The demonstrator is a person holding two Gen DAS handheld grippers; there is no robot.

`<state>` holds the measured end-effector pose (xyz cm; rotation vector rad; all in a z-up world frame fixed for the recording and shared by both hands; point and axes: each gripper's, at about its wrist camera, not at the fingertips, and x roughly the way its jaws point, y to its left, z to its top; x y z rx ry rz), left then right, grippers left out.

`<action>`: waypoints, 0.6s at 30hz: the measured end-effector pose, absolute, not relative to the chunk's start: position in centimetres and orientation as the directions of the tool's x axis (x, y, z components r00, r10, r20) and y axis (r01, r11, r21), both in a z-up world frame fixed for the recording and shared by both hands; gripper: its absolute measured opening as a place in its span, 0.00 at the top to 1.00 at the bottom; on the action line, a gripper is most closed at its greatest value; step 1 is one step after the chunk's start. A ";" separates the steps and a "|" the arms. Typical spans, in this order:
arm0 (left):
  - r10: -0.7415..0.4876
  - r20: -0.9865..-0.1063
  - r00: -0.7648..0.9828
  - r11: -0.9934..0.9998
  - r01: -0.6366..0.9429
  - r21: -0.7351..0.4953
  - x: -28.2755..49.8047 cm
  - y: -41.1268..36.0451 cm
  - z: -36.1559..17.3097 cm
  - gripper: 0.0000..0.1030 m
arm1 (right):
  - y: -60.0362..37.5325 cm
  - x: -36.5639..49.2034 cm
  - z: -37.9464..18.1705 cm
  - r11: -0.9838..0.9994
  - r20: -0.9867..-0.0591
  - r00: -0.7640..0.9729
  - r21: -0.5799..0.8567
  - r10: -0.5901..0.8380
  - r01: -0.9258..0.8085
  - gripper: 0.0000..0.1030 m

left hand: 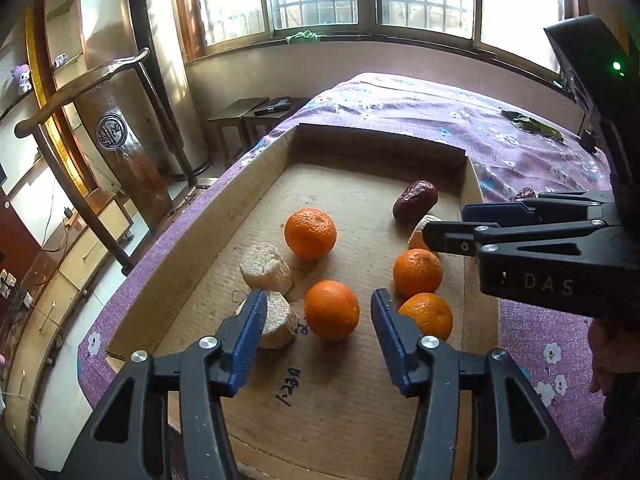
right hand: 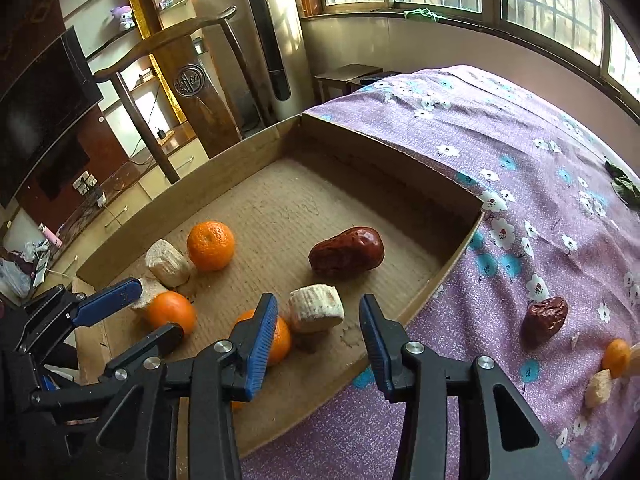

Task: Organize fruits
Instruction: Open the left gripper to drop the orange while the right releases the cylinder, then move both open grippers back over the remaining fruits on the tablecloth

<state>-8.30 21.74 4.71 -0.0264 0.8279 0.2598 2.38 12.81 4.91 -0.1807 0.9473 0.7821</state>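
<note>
A shallow cardboard tray (left hand: 240, 200) on the purple flowered cloth holds several oranges, three pale round chunks and a dark red date (left hand: 414, 200). My left gripper (left hand: 319, 310) is open; one orange (left hand: 332, 310) lies on the tray floor between its blue pads, with a gap on both sides. My right gripper (right hand: 318, 312) is open too, straddling a pale chunk (right hand: 316, 308) without touching it; an orange (right hand: 280, 340) sits behind its left finger. The date (right hand: 346, 258) lies just beyond. Each gripper shows in the other's view, the right gripper (left hand: 452, 226) and the left gripper (right hand: 148, 314).
Outside the tray on the cloth (right hand: 520, 160) lie a second date (right hand: 546, 316), a small orange (right hand: 616, 356) and a pale piece (right hand: 598, 388). The tray's right wall (right hand: 452, 264) stands between them and the tray. A wooden chair (left hand: 100, 128) and the floor lie past the left edge.
</note>
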 end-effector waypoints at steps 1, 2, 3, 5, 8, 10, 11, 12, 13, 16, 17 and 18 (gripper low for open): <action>0.225 -0.727 0.649 0.967 -0.243 0.083 -8.4 21.6 4.8 0.41 | 12.6 2.0 5.2 0.718 -0.780 0.346 0.182 0.522 -0.672 0.52; 0.225 -0.724 0.652 0.966 -0.246 0.078 -8.5 21.6 4.9 0.32 | 12.3 1.8 5.4 0.719 -0.777 0.352 0.179 0.523 -0.672 0.51; 0.220 -0.723 0.655 0.966 -0.247 0.070 -8.6 21.6 5.0 0.29 | 12.0 1.4 5.7 0.719 -0.773 0.358 0.177 0.524 -0.672 0.47; 0.220 -0.718 0.660 0.966 -0.251 0.065 -8.8 21.4 5.3 0.28 | 11.2 0.8 6.2 0.721 -0.765 0.370 0.172 0.526 -0.671 0.41; 0.225 -0.707 0.671 0.965 -0.252 0.067 -9.0 20.6 5.8 0.21 | 9.7 -0.1 7.1 0.735 -0.753 0.399 0.163 0.524 -0.658 0.34; 0.219 -0.698 0.681 0.966 -0.250 0.059 -9.2 20.0 6.2 0.18 | 8.3 -0.7 7.7 0.747 -0.744 0.418 0.163 0.522 -0.644 0.23; 0.216 -0.694 0.686 0.967 -0.248 0.056 -9.3 19.7 6.3 0.18 | 7.5 -1.0 8.0 0.757 -0.742 0.429 0.161 0.516 -0.633 0.21; 0.213 -0.692 0.690 0.968 -0.245 0.054 -9.2 19.3 6.5 0.17 | 6.8 -1.3 8.1 0.765 -0.740 0.439 0.157 0.510 -0.624 0.20; 0.209 -0.689 0.694 0.969 -0.241 0.052 -9.2 18.8 6.6 0.17 | 6.0 -1.6 8.3 0.774 -0.738 0.450 0.153 0.503 -0.615 0.19; 0.196 -0.686 0.700 0.973 -0.226 0.047 -8.8 17.3 6.9 0.16 | 3.3 -2.3 8.7 0.807 -0.732 0.486 0.147 0.478 -0.572 0.14; 0.190 -0.685 0.704 0.974 -0.221 0.043 -8.7 16.7 7.0 0.16 | 2.3 -2.5 8.7 0.816 -0.729 0.496 0.148 0.472 -0.559 0.13; 0.182 -0.683 0.707 0.976 -0.212 0.040 -8.6 16.1 7.1 0.16 | 1.5 -2.8 8.7 0.824 -0.727 0.505 0.147 0.465 -0.547 0.12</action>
